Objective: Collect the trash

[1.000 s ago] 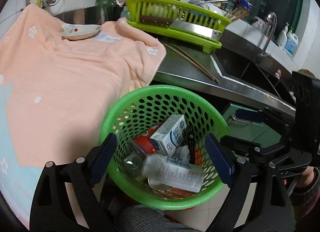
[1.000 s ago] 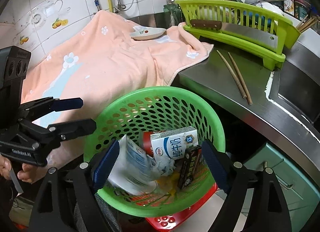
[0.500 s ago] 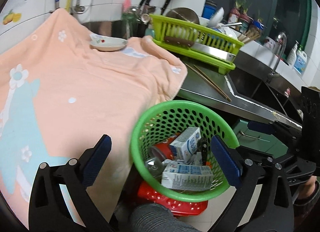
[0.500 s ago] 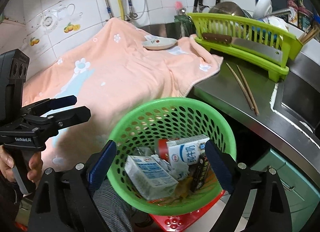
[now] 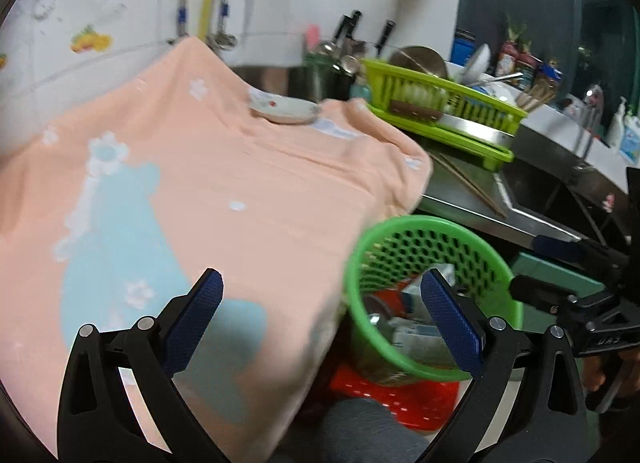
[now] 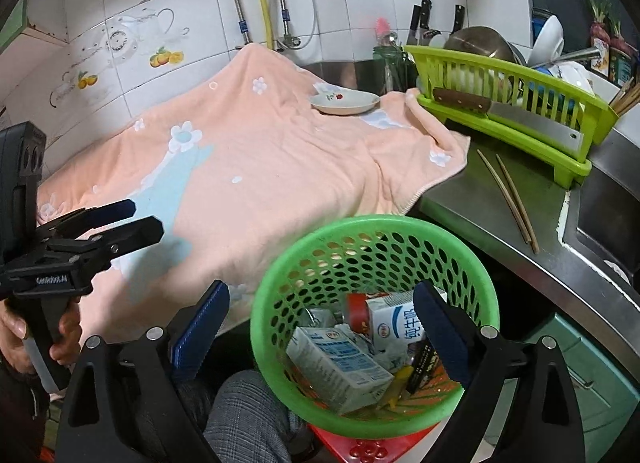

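- The green basket [image 6: 374, 323] is seen standing on a red stool [image 6: 368, 449] at the bench [image 6: 492, 219] edge, at 5 o'clock from the peach towel [image 6: 280, 183].
- Collected trash is seen inside it: a milk carton [image 6: 336, 367] lying flat with its long axis running from 10 to 4 o'clock, a second carton [image 6: 396, 323] and a red can [image 6: 356, 309].
- No loose trash is visible on the towel; only a small dish [image 6: 344, 102] rests at its far end.
- The right gripper [image 6: 320, 327] is judged nearer the basket, which lies at 12 o'clock between its fingers [image 6: 200, 327].
- The right fingers are spread wide and opening; nothing is held or touched.
- From the left gripper [image 5: 320, 315], the basket [image 5: 432, 295] lies at 2 o'clock.
- The left fingers [image 5: 192, 319] are fully apart over the towel, with nothing held.
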`<state>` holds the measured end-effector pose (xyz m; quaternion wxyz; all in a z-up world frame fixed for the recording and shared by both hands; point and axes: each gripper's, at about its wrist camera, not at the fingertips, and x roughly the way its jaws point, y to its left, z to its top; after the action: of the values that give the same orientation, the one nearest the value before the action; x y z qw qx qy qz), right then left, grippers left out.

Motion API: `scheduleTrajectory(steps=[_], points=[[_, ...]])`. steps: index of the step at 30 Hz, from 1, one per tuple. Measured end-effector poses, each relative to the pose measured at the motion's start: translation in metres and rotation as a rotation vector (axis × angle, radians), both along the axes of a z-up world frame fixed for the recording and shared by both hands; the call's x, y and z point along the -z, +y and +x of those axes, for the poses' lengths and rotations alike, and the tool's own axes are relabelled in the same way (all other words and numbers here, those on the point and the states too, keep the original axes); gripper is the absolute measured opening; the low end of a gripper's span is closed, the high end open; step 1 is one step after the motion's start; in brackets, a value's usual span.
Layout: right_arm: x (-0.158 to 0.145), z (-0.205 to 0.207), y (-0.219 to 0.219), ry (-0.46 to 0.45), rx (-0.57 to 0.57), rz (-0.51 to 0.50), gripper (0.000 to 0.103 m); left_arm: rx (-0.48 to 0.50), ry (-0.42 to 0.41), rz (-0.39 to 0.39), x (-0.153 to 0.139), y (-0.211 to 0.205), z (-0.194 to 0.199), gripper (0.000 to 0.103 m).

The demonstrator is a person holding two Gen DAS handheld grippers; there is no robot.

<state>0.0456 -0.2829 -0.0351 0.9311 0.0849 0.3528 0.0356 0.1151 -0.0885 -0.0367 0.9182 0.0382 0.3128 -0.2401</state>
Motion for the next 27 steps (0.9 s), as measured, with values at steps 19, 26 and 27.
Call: scheduleTrajectory(steps=[19,26,27], points=[[-0.02,-0.004,0.01,-0.068,0.066,0.011,0.094,-0.169,-0.086,-0.006,-0.021,0.045,-0.022,0.098],[-0.023,-0.007,0.016,-0.083,0.077,-0.022,0.096,-0.196,-0.1,-0.007,-0.022,0.052,-0.028,0.098],[-0.024,-0.007,0.017,-0.084,0.077,-0.027,0.096,-0.201,-0.099,-0.008,-0.022,0.054,-0.029,0.098]])
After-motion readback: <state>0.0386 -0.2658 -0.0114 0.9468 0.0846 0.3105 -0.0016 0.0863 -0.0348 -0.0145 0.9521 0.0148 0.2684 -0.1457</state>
